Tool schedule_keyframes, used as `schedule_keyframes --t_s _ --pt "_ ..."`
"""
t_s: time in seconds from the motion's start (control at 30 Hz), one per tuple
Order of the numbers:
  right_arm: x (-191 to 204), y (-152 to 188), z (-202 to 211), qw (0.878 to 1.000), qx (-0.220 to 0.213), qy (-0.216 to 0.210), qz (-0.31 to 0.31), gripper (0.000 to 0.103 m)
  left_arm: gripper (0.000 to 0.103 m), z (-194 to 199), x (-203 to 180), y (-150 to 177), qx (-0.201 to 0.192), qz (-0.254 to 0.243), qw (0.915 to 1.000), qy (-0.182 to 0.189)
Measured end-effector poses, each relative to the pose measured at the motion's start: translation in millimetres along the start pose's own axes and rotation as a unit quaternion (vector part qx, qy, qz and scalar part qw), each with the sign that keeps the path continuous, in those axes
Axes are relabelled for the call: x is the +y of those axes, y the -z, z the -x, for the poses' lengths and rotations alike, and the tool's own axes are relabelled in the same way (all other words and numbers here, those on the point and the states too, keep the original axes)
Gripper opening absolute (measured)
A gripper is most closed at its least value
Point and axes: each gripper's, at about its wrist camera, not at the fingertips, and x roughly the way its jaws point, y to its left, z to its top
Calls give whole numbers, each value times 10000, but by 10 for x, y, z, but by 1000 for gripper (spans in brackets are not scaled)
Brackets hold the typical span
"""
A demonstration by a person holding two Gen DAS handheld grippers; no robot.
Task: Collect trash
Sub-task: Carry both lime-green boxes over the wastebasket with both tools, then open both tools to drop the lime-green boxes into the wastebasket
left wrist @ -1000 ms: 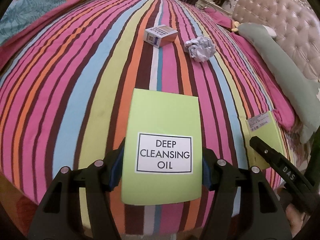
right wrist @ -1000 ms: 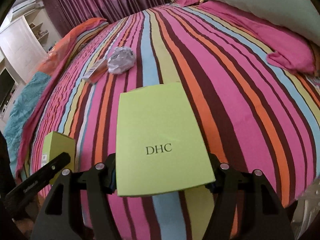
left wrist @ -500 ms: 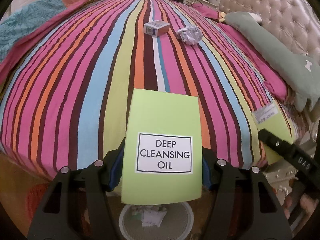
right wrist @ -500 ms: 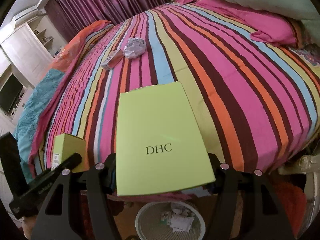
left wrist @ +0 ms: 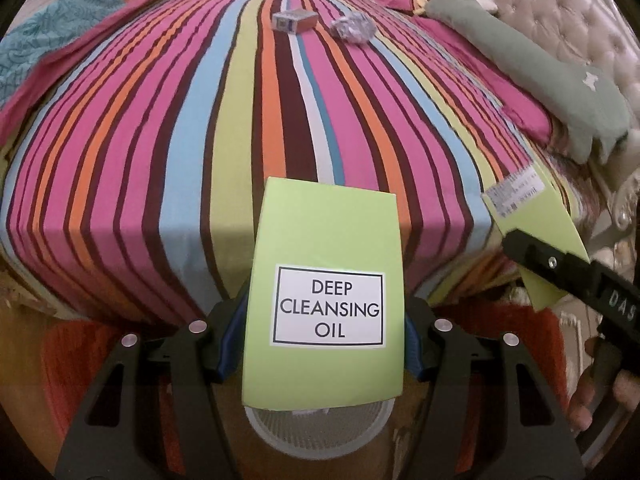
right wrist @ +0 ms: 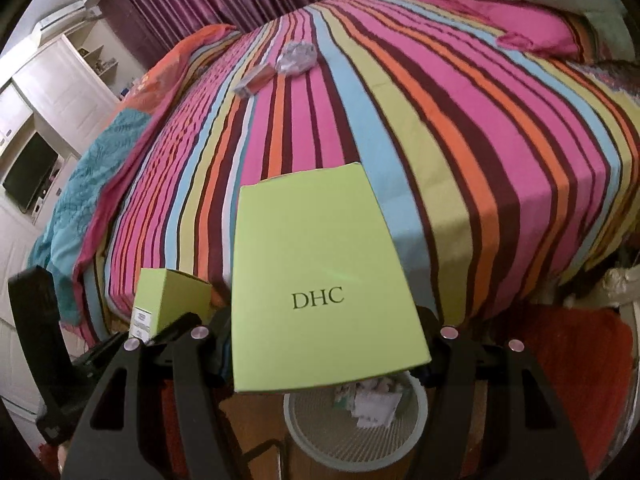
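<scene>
Progress check, approx halfway: both of your tongs carry trash and both hang past the foot of the bed, right over the bin. Your left tongs (left wrist: pixel 326 354) pinch a lime-green cardboard box labelled "DEEP CLEANSING OIL" (left wrist: pixel 326 280) by its two sides. Your right tongs (right wrist: pixel 326 360) pinch a second lime-green cardboard box printed "DHC" (right wrist: pixel 320 272) the same way. Neither box has been let go yet.

Directly below, on the floor, sits a round white mesh wastebasket (right wrist: pixel 312 436), w/ pale paper scraps already lying inside. In the left view its rim shows just under the held box.

Still left on the striped multicolour bed cover (left wrist: pixel 160 140), far side, well apart from you: a small grey-and-brown carton (left wrist: pixel 295 21) and a crumpled silver-white paper ball (left wrist: pixel 353 29), lying near each other, not touching as far as visible.

Judgement: dropping both boxes looks like the step in hand; then 2 more items need fetching from across the bed.
</scene>
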Motion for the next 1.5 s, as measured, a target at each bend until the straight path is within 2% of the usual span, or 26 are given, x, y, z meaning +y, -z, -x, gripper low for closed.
schedule_keyframes --t_s 0.27,0.67,0.93,1.13,1.5 --pt "55 314 -67 9991 414 18 91 61 61 -158 21 445 590 -10 9982 107" --pt "-181 723 -506 9873 1540 36 -393 61 61 -520 49 712 1380 157 9902 158" --pt "-301 870 -773 9737 2174 68 -674 61 61 -809 180 871 1974 470 9792 35" --pt "-449 1000 -1020 9565 2675 4 -1161 61 61 -1018 205 963 2388 523 9696 -50" --pt "-594 1134 -1395 9317 3268 57 -1585 61 61 -1390 229 995 2940 727 9527 -263"
